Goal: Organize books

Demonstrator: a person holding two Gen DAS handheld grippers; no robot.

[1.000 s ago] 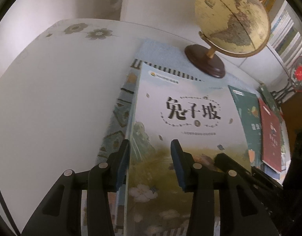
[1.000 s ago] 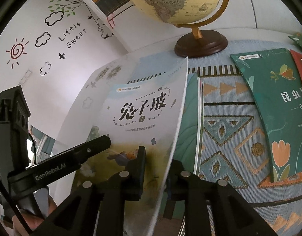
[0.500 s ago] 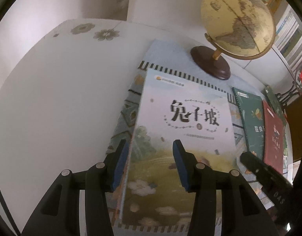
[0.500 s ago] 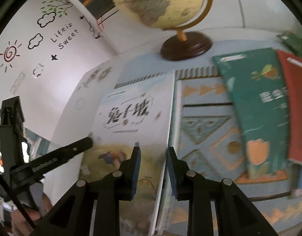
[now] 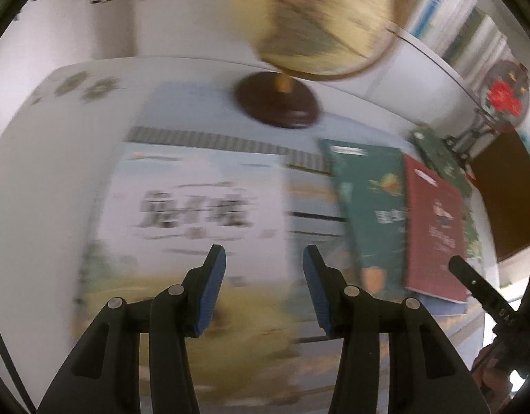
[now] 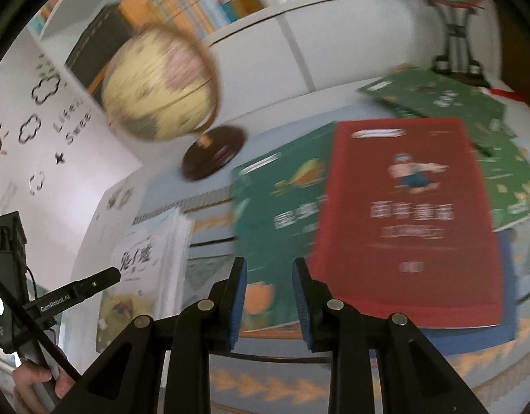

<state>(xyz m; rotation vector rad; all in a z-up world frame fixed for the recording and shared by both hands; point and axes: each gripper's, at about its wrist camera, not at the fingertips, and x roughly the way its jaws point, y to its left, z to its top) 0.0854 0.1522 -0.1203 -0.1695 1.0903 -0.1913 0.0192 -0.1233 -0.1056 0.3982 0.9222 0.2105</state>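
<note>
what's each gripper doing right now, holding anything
Left gripper: open, holding nothing.
Right gripper: open, holding nothing.

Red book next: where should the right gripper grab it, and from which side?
Best bet: the red book's near bottom edge, from the near side. It lies flat on a blue book, overlapping the teal-green book. That edge faces the open right gripper; a low pinch there seems workable.

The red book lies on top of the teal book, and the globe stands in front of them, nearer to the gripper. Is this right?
Partly. The red book does overlap the teal book, but the right wrist view shows the globe standing behind them, farther from the right gripper.
</note>
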